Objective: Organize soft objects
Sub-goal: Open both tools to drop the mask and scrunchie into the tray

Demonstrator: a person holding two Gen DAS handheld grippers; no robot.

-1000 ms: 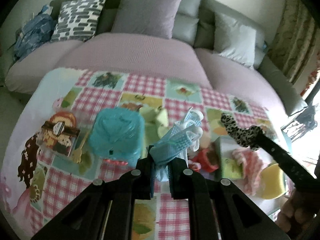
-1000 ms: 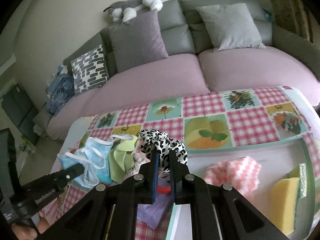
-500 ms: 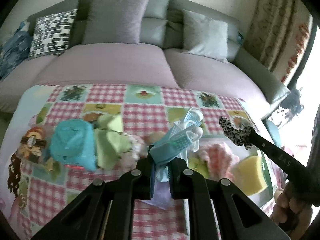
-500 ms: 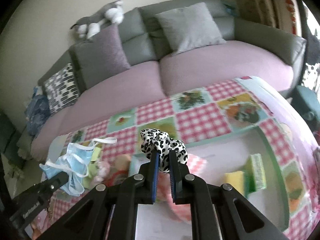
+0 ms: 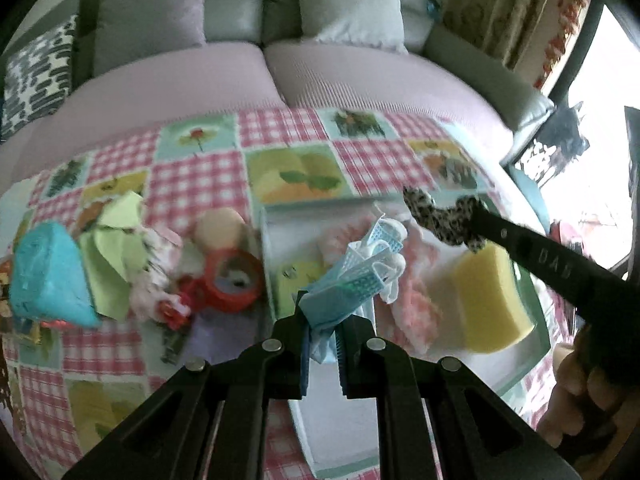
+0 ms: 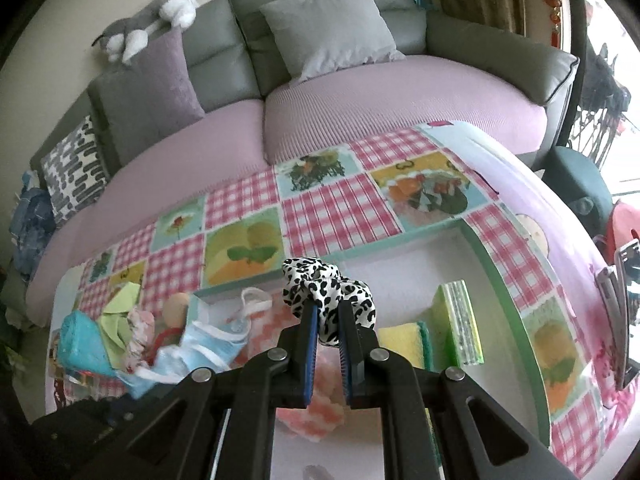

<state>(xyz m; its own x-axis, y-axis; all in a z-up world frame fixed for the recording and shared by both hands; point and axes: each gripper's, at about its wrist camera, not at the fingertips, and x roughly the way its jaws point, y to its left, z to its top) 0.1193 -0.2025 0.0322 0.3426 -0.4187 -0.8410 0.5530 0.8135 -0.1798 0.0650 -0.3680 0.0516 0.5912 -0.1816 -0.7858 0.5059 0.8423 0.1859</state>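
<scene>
Starting at left, a pile waits unsorted on the checked surface (image 5: 192, 184): teal sponge (image 5: 48, 276), green cloths (image 5: 112, 248), red tape roll (image 5: 232, 276). Left gripper (image 5: 323, 334) is clamped on a blue face mask (image 5: 352, 276), held over the white tray (image 6: 500, 292), likely for dropping in. Right gripper (image 6: 329, 344) pinches a leopard scrunchie (image 6: 324, 292) above the same tray, near the pink cloth (image 6: 320, 404) and yellow sponges (image 6: 404, 340).

Between my right fingers (image 6: 347, 340) I see a black-and-white leopard-spotted scrunchie (image 6: 326, 294); between my left fingers (image 5: 352, 344), a pale blue mask (image 5: 352, 276); beyond them, pink-checked cloth (image 6: 336, 212).
</scene>
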